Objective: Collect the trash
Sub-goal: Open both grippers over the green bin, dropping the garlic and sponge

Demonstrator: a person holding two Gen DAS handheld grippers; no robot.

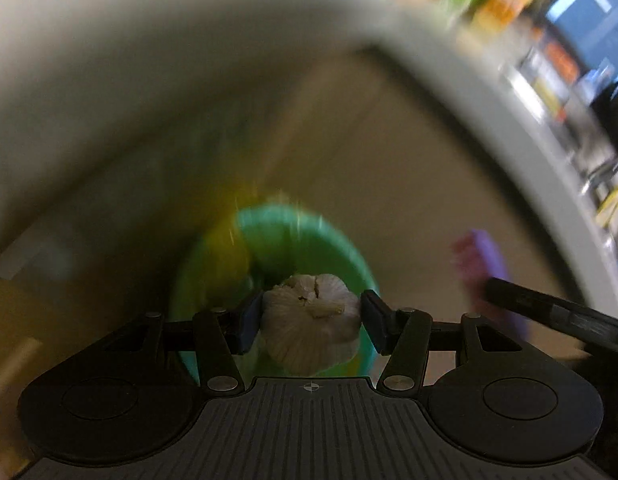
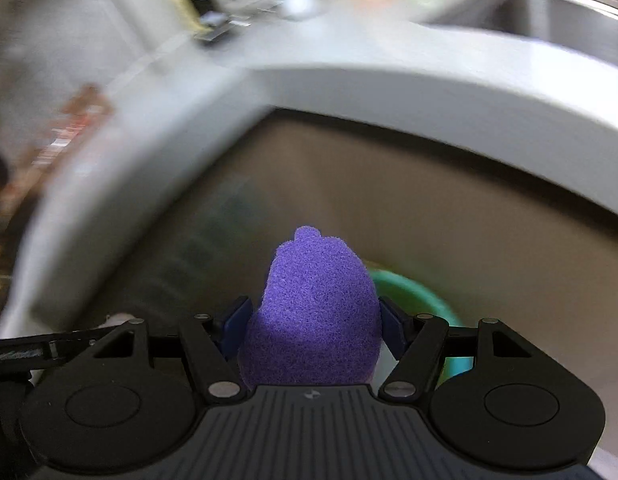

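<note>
Garlic bulb (image 1: 311, 316) between left jaws, purple sponge (image 2: 313, 312) between right.

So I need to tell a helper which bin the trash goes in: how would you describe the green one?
Look below the rounded edge of the white counter, down on the brownish floor. There stands the green bin, round and open at the top, straight beneath the garlic bulb in the left gripper. Its bright green rim with a yellow lining sets it apart from everything nearby.
</note>
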